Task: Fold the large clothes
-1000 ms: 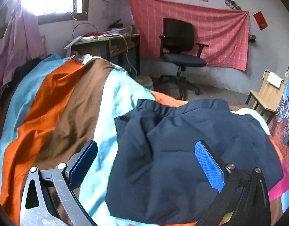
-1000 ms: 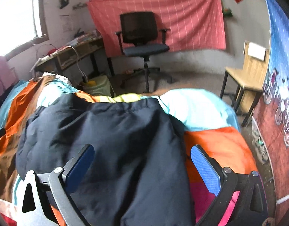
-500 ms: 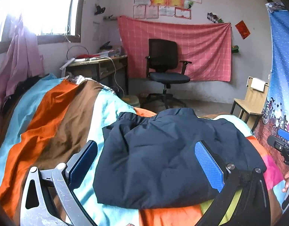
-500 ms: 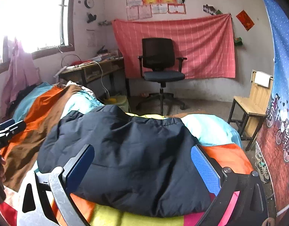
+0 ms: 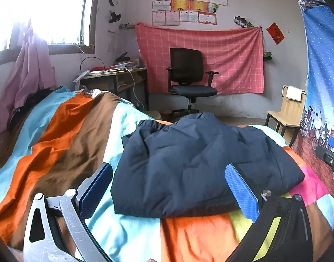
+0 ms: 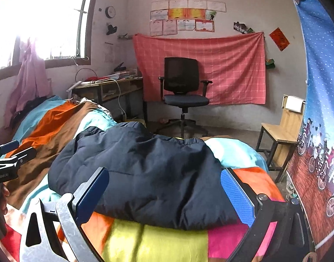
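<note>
Striped bedspread bears folded navy jacket.

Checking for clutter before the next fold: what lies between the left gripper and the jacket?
Only bare striped bedspread between the left gripper and the jacket; the left wrist view shows it.

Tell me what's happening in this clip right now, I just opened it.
A person holds a two-finger gripper in each hand over a bed with a multicoloured striped bedspread. A dark navy padded jacket lies on it as a compact folded bundle. The left gripper and the right gripper are both open and empty, held above the near edge of the jacket without touching it. Judging by how it lies, the fold looks done or nearly so.
</note>
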{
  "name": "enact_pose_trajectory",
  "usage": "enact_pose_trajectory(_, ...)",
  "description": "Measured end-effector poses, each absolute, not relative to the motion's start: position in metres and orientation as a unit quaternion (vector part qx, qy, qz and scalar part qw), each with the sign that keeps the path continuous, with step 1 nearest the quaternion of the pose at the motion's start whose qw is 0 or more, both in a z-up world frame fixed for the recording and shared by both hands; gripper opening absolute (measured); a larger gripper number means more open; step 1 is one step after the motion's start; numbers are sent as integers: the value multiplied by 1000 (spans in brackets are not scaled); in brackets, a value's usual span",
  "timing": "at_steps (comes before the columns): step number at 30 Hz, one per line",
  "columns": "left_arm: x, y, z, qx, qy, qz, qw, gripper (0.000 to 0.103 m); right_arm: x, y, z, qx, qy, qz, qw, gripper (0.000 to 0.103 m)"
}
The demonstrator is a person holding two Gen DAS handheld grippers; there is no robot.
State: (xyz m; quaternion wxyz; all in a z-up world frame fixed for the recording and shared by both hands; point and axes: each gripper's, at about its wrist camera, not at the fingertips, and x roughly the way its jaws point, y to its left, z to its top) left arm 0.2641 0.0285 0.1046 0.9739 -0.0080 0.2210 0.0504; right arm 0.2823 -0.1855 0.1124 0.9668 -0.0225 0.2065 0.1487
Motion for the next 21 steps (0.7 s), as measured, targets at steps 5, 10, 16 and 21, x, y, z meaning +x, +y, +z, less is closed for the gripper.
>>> enact_pose_trajectory(5, 252, 21, 98, 4, 211, 52, 976, 101, 273, -187, 106, -17, 212, 148, 966, 103)
enact_pose_trajectory(10, 247, 11, 88, 25, 216, 52, 975, 101, 271, -185, 102, -13, 215, 150, 965, 103)
enact_pose_trajectory(16, 244, 8, 74, 21, 233, 52, 971, 101, 265, -182, 94, -14, 224, 153, 962, 103)
enact_pose_trajectory(21, 241, 6, 63, 24, 244, 52, 968, 101, 254, -177, 80, -26, 236, 158, 959, 103)
